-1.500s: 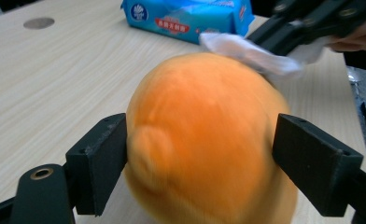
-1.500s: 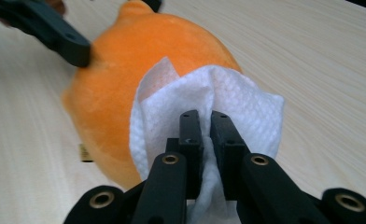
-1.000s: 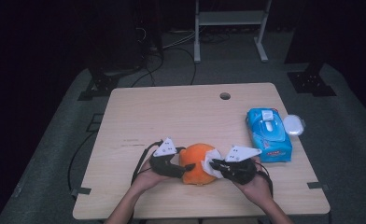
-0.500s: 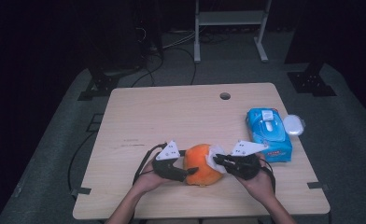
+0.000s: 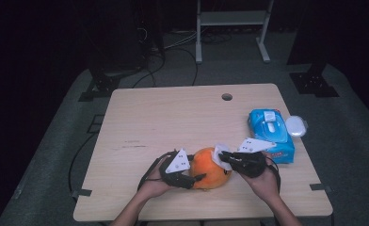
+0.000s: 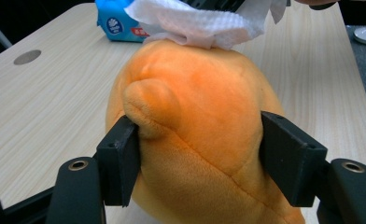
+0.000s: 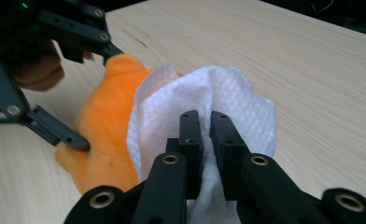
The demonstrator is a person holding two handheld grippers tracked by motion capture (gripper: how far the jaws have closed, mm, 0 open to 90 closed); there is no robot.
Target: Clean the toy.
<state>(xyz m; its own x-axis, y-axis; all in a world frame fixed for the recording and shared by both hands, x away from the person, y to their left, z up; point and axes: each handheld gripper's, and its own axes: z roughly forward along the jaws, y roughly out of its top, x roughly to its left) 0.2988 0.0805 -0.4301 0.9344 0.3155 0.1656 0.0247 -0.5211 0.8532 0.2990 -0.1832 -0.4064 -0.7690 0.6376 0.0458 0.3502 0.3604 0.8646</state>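
Two grippers met at one orange plush toy (image 5: 210, 168) near the front edge of the surface (image 5: 173, 117). The left gripper (image 5: 196, 178) came at the toy from the left, and its jaws had just been closing around it; in the left gripper view the black pads (image 6: 119, 163) pressed into the plush on both sides, so the toy (image 6: 200, 135) was clamped at roughly half opening. The right gripper (image 5: 222, 157) stood on the toy's far right shoulder, its jaws nearly shut on a bunched white wipe (image 7: 209, 107) that lay against the top of the toy (image 7: 102, 135). The wiping stroke probably depended on this: the wipe sat above and just right of the toy's crown, with the toy's long side running left to right between the hands. From the left gripper view the wipe (image 6: 204, 21) touched the plush; the high view alone placed the blue wipe pack (image 5: 269, 134) and a small white lid (image 5: 296, 125) well to the right.
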